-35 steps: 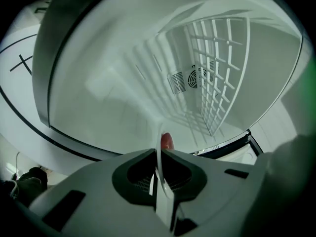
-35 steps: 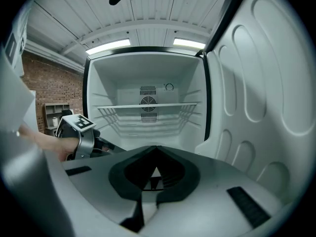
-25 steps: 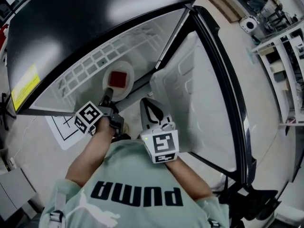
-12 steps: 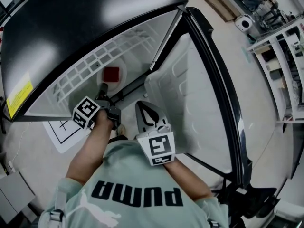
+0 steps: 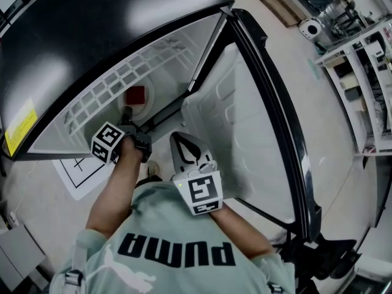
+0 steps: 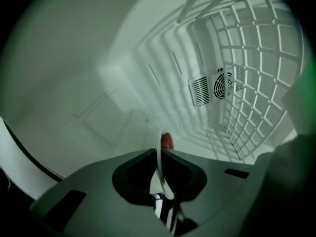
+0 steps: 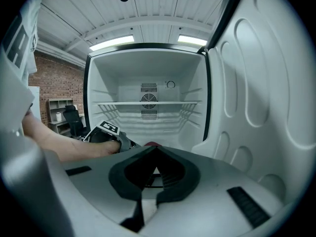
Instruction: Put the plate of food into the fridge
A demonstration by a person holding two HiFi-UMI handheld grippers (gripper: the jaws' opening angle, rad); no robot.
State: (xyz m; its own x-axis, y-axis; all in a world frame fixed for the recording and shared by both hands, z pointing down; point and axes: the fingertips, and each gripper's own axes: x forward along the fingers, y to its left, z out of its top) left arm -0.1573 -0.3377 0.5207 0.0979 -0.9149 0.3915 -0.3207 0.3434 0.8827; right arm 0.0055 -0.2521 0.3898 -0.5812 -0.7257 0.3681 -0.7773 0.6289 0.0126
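As my left gripper (image 6: 158, 153) pinches the thin white plate (image 6: 158, 138) by its rim, its red square food (image 5: 135, 94) sits inside the fridge (image 7: 148, 65) (ribbed white walls) below the wire shelf (image 5: 92, 100); my right gripper (image 7: 157, 149) is closed, empty.

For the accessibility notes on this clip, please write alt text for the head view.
Seen from above, the left gripper clamps the rim of a white plate carrying red food inside the open fridge, under a wire shelf. The right gripper is shut and empty beside the open door.
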